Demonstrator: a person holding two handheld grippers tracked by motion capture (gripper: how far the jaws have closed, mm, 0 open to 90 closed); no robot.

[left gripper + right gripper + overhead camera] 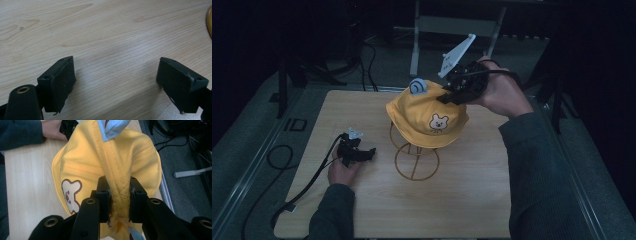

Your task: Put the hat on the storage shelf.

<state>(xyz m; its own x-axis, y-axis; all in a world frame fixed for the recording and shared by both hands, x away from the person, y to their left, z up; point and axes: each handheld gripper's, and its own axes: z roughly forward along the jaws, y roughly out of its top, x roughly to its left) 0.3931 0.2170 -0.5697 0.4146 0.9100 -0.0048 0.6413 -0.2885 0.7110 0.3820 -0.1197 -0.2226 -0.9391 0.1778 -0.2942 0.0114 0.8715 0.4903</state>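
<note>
Nearest the person, the left tongs (357, 152) rested low on the wooden table (462, 200), held in the left hand (343, 172) at the table's left side, their jaws spread wide with nothing but bare wood grain between them in the left gripper view. Just beyond, near the middle of the table, stood a golden wire stand (416, 162) with a round ring base. A yellow hat (427, 117) with a bear face stitched on its front and a pale blue ear (417, 86) at its top sat over the stand's upper part. Farther off, at the hat's far right side, the right tongs (447, 96) in the right hand (502, 92) were pressed together on a pinched fold of the yellow fabric (120, 200) along a seam, the cloth bunched and creased between the two black pads.
</note>
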